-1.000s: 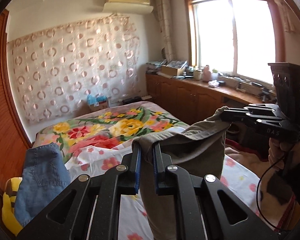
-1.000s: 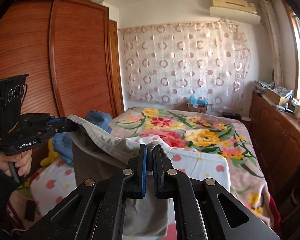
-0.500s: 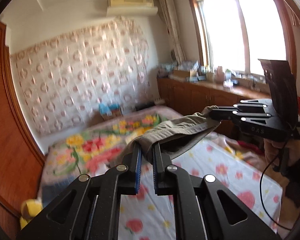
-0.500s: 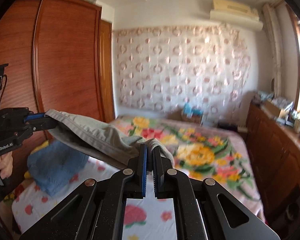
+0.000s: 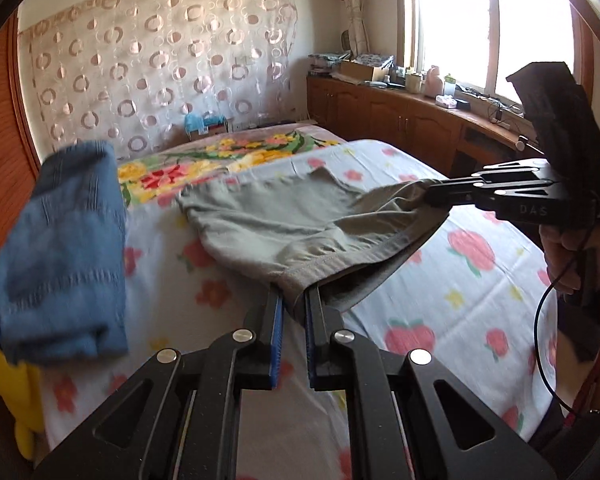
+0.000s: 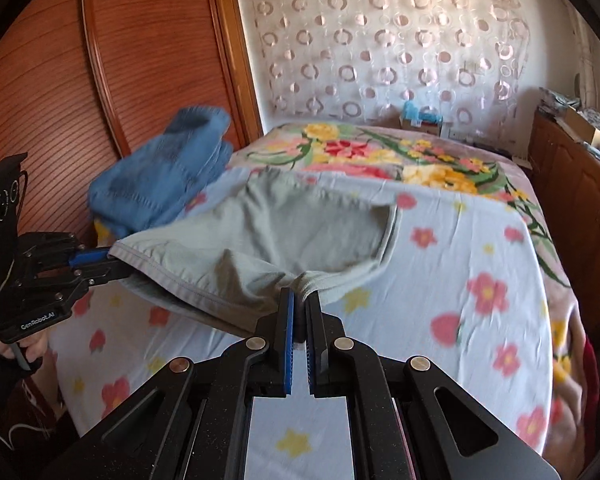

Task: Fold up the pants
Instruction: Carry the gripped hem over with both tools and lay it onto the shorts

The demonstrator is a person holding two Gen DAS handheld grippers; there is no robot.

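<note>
Grey-green pants (image 5: 300, 216) spread on bed, far end flat, near hem edge lifted, stretched left-right. Hem stitched, fabric sagging mid-span. Near corners raised off sheet; right side folded over slightly.

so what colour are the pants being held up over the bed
Grey-green, plain with no pattern; the pants show best in the right wrist view.

The grey-green cotton pants (image 6: 292, 220) lie spread on the flower-printed bed sheet (image 6: 480, 280), far end flat, near hem raised between the left gripper (image 5: 294, 300) and right gripper (image 6: 300, 300). The folded blue denim garment (image 6: 164, 176) sits left of them, against the reddish wooden wardrobe (image 6: 100, 80). The wooden cabinet (image 6: 572, 184) stands right of the bed.
</note>
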